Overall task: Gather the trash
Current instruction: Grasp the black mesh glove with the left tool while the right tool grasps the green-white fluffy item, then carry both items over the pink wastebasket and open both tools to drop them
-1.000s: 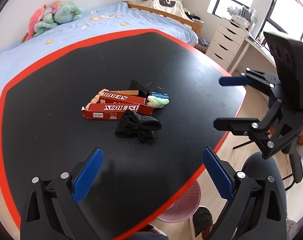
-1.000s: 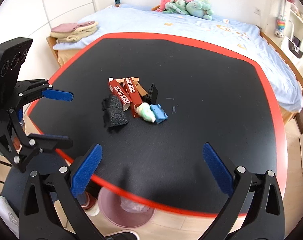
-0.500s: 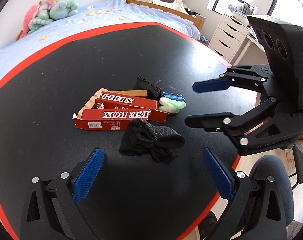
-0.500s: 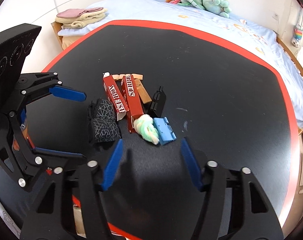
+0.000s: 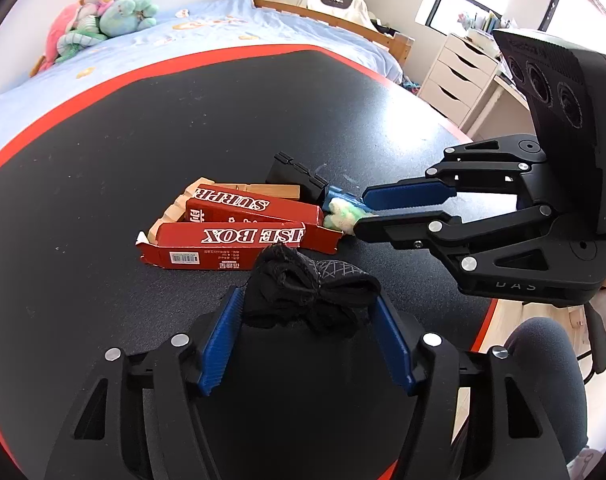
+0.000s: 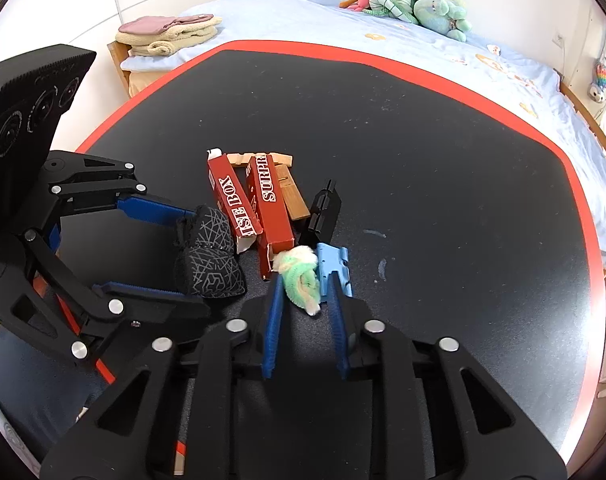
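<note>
A small pile of trash lies on the black table (image 5: 123, 128). A crumpled black cloth (image 5: 309, 290) sits between the fingers of my left gripper (image 5: 307, 304), whose pads touch its sides; it also shows in the right wrist view (image 6: 207, 258). A green-and-white fluffy wad (image 6: 301, 276) sits between the narrowed fingers of my right gripper (image 6: 305, 284), and shows in the left wrist view (image 5: 343, 214). Beside them lie a torn red cardboard box (image 5: 239, 232), a blue plastic piece (image 6: 335, 268) and a small black box (image 6: 323, 214).
The table has a red rim (image 6: 443, 80). A bed with blue sheets (image 6: 343, 20) and stuffed toys (image 6: 415, 2) stands behind it. Folded towels (image 6: 171, 32) lie at the bed's end. White drawers (image 5: 459, 76) stand to the right.
Both grippers have moved forward into the pile and narrowed. The left one now brackets the black cloth and the right one the green wad.
</note>
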A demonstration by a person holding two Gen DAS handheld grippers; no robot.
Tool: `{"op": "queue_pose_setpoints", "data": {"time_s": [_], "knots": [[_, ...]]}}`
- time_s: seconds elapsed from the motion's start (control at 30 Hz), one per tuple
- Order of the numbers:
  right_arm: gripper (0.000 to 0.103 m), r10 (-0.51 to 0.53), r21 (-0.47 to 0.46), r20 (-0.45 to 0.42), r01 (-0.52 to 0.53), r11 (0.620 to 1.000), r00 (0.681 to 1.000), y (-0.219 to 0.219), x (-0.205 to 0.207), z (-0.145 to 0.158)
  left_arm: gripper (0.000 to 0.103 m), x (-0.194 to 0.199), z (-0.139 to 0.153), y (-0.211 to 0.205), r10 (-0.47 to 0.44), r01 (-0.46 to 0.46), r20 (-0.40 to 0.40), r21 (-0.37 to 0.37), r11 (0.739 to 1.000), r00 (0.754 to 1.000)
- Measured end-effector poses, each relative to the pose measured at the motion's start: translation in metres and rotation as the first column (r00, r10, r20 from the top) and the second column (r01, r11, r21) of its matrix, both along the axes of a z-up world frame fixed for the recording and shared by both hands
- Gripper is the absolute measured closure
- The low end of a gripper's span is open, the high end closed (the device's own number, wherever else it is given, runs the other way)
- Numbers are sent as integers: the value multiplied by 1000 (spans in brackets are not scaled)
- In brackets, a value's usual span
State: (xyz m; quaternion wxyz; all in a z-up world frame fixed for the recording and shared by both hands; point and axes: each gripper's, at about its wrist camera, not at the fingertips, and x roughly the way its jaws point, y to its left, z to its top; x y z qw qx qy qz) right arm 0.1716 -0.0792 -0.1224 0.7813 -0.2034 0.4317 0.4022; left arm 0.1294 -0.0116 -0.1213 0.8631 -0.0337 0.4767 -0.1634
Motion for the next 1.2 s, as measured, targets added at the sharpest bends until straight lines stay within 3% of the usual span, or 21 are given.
{"op": "queue_pose_setpoints", "data": {"time_s": [0.1,0.17,0.47,1.2], "knots": [[86,1,-4,5,-1,1000,1000,0,-1,1,47,-1,0,3,7,-7,-1,-5,1000,1000],[94,-1,-3,8,1,1000,1000,-1,-1,2,51,-1,1,3,10,-10,-2,-7,1000,1000],[98,-25,4,10,25,1000,1000,-8,-4,6,67,-8,3,4,20,-20,-11,-22,1000,1000],[98,-118,119,0,117,986,993,-59,-63,48,70,-51,46,-10,-1,3,44,-36,999,999]]}}
